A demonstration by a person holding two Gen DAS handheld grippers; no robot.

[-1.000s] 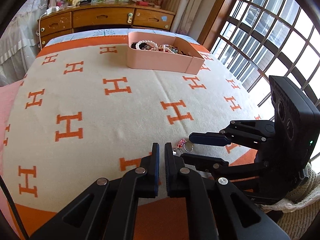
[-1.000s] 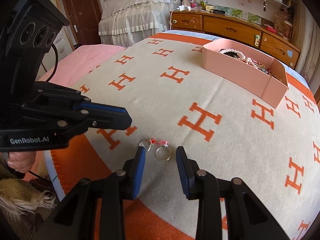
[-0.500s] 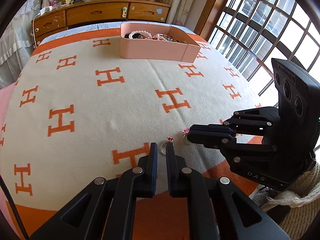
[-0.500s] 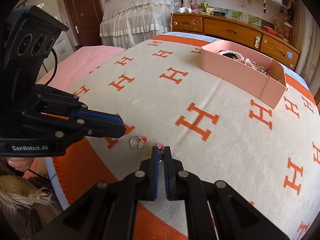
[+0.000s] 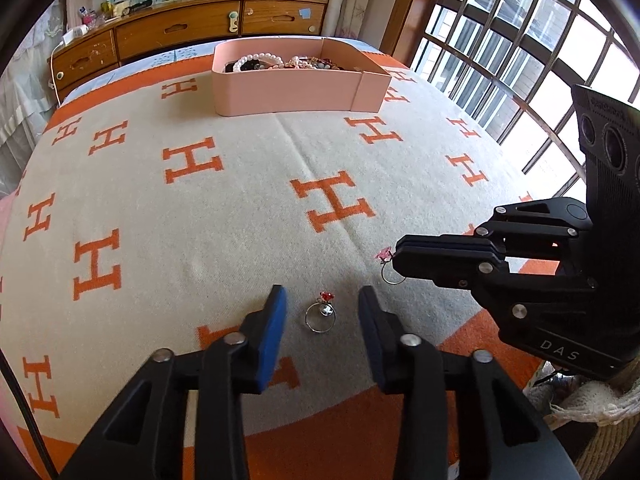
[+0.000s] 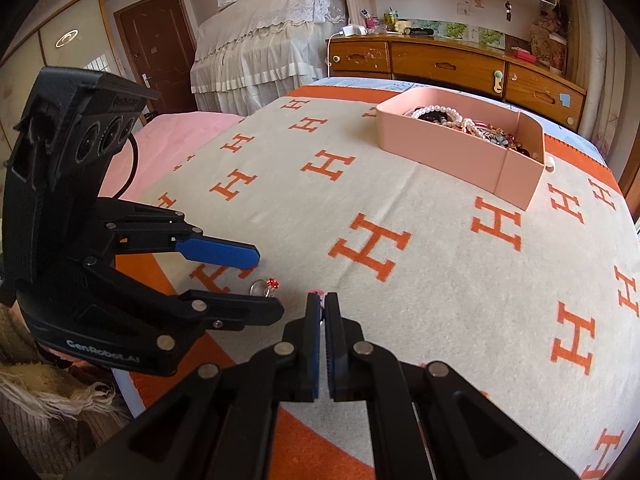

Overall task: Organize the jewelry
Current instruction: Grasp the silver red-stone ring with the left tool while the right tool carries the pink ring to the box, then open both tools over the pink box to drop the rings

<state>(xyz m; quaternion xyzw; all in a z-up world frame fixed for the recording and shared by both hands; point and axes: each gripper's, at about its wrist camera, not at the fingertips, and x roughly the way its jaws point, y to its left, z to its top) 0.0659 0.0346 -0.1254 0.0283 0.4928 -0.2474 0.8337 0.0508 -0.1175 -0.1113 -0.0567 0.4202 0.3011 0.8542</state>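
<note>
A silver ring with a red stone (image 5: pixel 321 313) lies on the blanket between the fingers of my open left gripper (image 5: pixel 322 306); it also shows in the right wrist view (image 6: pixel 265 286). My right gripper (image 6: pixel 321 298) is shut on a second ring with a pink stone (image 5: pixel 387 265), whose stone peeks out at the fingertips (image 6: pixel 316 292). In the left wrist view the right gripper (image 5: pixel 398 258) holds that ring just above the blanket. A pink jewelry box (image 5: pixel 296 86) full of pearls and beads stands at the far side of the bed (image 6: pixel 460 148).
The bed carries a cream blanket with orange H marks (image 5: pixel 200 200). A wooden dresser (image 5: pixel 180 32) stands behind the box. Windows (image 5: pixel 520 40) are to the right. A covered bed (image 6: pixel 260 40) and a door (image 6: pixel 156 48) are at far left.
My left gripper opened from shut and now straddles the red-stone ring. My right gripper closed on the pink-stone ring and lifted it slightly.
</note>
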